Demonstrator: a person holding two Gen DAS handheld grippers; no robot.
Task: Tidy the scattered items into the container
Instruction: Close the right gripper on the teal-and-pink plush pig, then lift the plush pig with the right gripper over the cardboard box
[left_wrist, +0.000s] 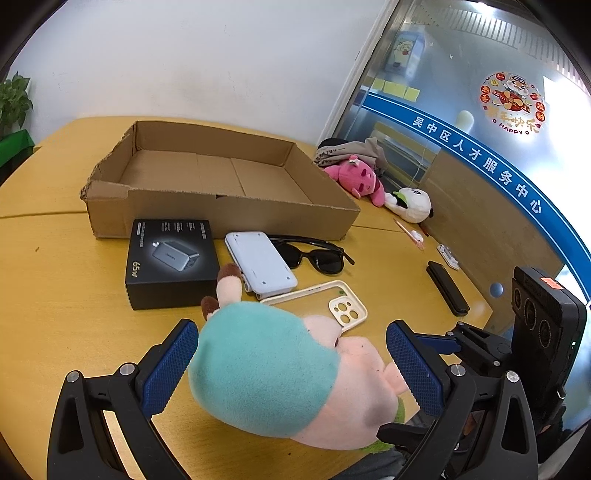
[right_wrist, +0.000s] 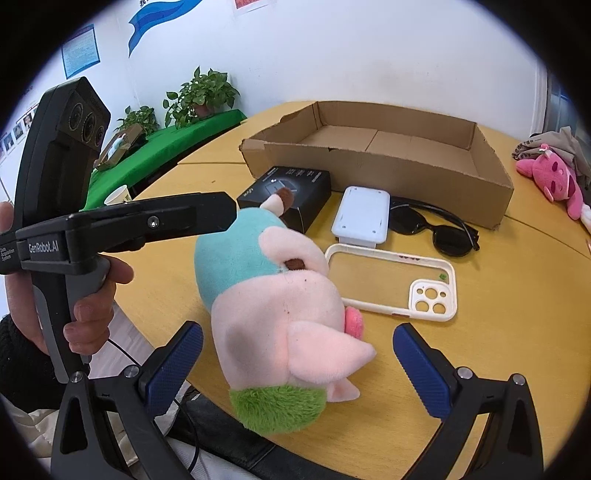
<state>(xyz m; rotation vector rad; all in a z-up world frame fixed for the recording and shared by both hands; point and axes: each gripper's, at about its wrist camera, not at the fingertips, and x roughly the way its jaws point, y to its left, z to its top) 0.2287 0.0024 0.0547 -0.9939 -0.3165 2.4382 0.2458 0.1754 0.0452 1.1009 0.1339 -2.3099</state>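
A plush pig in a teal shirt (left_wrist: 266, 369) (right_wrist: 273, 306) lies on the yellow table at its near edge. My left gripper (left_wrist: 291, 369) is open with its blue pads on either side of the toy's body. My right gripper (right_wrist: 297, 365) is open around the toy's head end. Beyond the toy lie a cream phone case (left_wrist: 325, 299) (right_wrist: 395, 280), a white device (left_wrist: 260, 262) (right_wrist: 362, 214), black sunglasses (left_wrist: 317, 254) (right_wrist: 436, 229) and a black charger box (left_wrist: 171, 262) (right_wrist: 291, 195). The empty cardboard tray (left_wrist: 221, 214) (right_wrist: 388, 162) stands behind them.
A pink plush (left_wrist: 358, 177) (right_wrist: 554, 177) and a panda plush (left_wrist: 413, 203) lie at the far right by folded cloth. A black case (left_wrist: 447, 288), a pen (left_wrist: 408, 229) and a small white part (left_wrist: 448, 254) lie right. Potted plants (right_wrist: 199, 92) stand behind on the left.
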